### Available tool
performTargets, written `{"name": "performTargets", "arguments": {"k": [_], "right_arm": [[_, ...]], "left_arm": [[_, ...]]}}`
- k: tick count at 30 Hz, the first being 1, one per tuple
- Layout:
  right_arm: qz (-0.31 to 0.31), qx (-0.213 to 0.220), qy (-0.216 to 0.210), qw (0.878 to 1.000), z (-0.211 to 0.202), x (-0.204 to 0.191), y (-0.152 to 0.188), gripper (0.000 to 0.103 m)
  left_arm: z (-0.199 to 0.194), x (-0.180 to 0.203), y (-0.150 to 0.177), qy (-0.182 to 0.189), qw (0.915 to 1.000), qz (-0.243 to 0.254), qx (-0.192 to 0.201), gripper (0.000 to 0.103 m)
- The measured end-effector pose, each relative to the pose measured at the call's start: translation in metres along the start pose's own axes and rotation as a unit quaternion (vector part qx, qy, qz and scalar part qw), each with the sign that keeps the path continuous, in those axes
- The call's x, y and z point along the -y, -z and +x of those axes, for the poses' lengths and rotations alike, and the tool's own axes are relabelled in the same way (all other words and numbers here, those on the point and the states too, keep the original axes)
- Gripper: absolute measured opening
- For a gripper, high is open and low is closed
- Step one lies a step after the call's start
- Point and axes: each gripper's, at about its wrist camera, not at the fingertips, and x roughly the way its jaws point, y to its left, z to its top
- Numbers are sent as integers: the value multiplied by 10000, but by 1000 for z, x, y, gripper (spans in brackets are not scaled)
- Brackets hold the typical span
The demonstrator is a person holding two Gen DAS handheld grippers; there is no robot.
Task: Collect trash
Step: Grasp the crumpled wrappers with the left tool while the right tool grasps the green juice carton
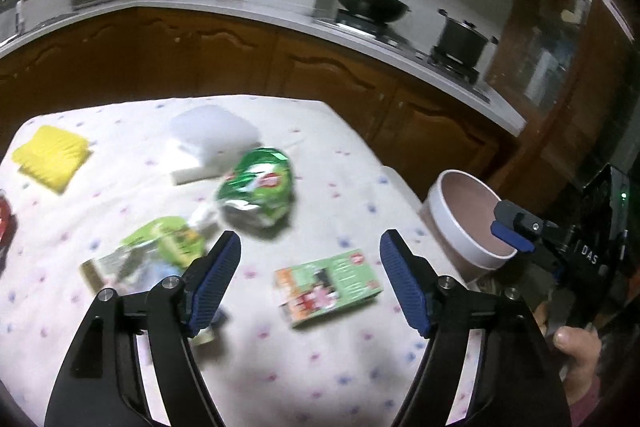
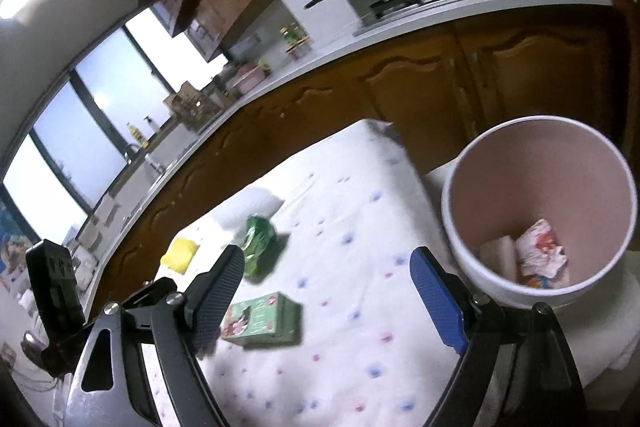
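Note:
My left gripper (image 1: 310, 277) hangs open and empty over a dotted white tablecloth (image 1: 340, 367). A small green carton (image 1: 328, 285) lies flat just beyond its right finger. Farther off sit a crumpled green snack bag (image 1: 258, 193) and a light green wrapper (image 1: 148, 255) by the left finger. My right gripper (image 2: 328, 297) is open too, nothing between its fingers, with the same green carton (image 2: 262, 319) beside its left finger. The white bin (image 2: 538, 211) stands off the table's right edge and holds crumpled paper (image 2: 538, 253). The right gripper (image 1: 516, 231) shows at the bin (image 1: 468, 223) in the left wrist view.
A white container (image 1: 212, 135) and a yellow sponge (image 1: 50, 155) lie at the table's far side; a red object (image 1: 6, 227) sits at its left edge. Behind runs a wooden counter (image 1: 240, 59) with a wok (image 1: 368, 1) and a pot (image 1: 464, 37). A hand (image 1: 576, 347) holds the right gripper.

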Motion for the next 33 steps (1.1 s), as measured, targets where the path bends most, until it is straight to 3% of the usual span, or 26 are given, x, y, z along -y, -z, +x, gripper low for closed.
{"name": "performTargets", "arguments": {"k": [11,18,27,33], "right_arm": [[-440,-327,-343,9979,16,-41,17,87],[-1054,-862,-739,9879,36,-69,26,90],[-2451,-1570,-918,9523,63,-104,42,90],[-3721,-1878,-806,9054,84,-126,54,90]], "left_arm": [[-19,-42,15,-265,9993,-275,-15,74],[-24,-60,22,-343,9989,-327,-70,74],[-20,-74,26,-432,9982,-307,-275,75],[-10,-74,29,-454,9978,-234,-423,75]]}}
